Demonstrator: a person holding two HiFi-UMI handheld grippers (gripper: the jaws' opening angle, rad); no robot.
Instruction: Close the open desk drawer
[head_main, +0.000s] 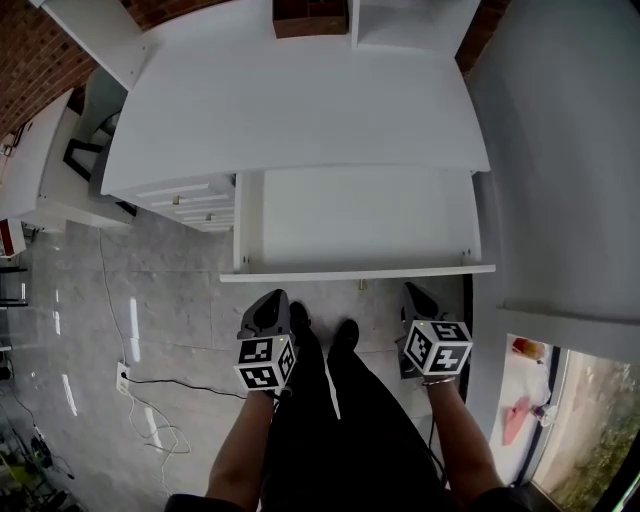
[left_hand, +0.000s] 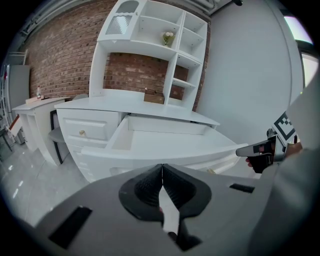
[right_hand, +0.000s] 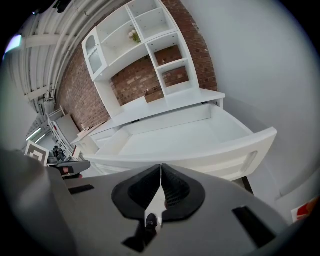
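The white desk (head_main: 300, 100) has its wide middle drawer (head_main: 355, 272) pulled far out, and the drawer's inside is empty. Its front panel runs across the head view just ahead of both grippers. My left gripper (head_main: 272, 312) hangs a short way before the front panel's left part, shut with nothing in it. My right gripper (head_main: 418, 300) sits near the panel's right part, also shut and empty. The open drawer (left_hand: 160, 145) fills the middle of the left gripper view beyond the left gripper (left_hand: 162, 172). In the right gripper view the drawer (right_hand: 195, 142) lies beyond the right gripper (right_hand: 160, 175).
A stack of small drawers (head_main: 195, 205) with knobs is at the desk's left. A white hutch with shelves (left_hand: 150, 45) stands on the desk against a brick wall. A white wall (head_main: 570, 150) is close on the right. A cable (head_main: 140, 390) and socket lie on the tiled floor at left.
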